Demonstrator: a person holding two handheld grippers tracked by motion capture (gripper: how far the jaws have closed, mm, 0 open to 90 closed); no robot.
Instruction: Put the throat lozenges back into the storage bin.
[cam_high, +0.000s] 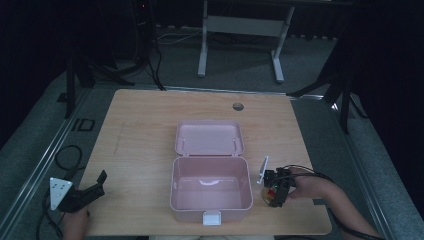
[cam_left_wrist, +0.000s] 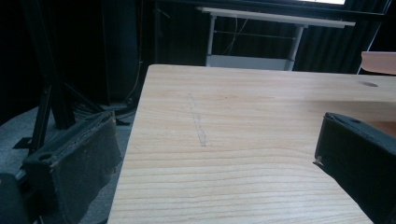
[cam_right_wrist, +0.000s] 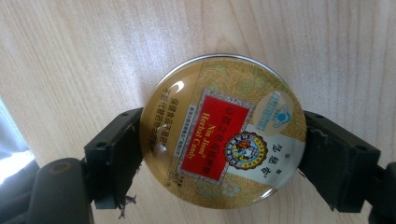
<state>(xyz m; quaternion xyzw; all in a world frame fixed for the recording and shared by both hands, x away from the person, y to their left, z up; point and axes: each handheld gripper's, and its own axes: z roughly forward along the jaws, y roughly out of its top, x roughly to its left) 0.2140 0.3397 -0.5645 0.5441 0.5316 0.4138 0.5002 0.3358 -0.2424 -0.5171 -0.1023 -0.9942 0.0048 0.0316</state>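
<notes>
A round gold candy tin (cam_right_wrist: 223, 133) with a red label lies flat on the wooden table, and my right gripper (cam_right_wrist: 223, 154) is shut on it, one jaw pressed to each side of its rim. In the high view that right gripper (cam_high: 276, 192) and the candy tin (cam_high: 270, 195) sit near the table's front right, just right of the open pink box (cam_high: 211, 202). The box is empty and its lid (cam_high: 209, 137) lies back flat. My left gripper (cam_high: 95, 187) rests at the front left table edge, open, nothing between its jaws; the left gripper view looks across bare wood (cam_left_wrist: 243, 140).
A small round hole (cam_high: 238, 106) sits in the table near its far edge. A white desk frame (cam_high: 240, 30) stands on the floor beyond the table. Cables trail on the floor at the left (cam_high: 67, 157). Bare wood lies left of and behind the box.
</notes>
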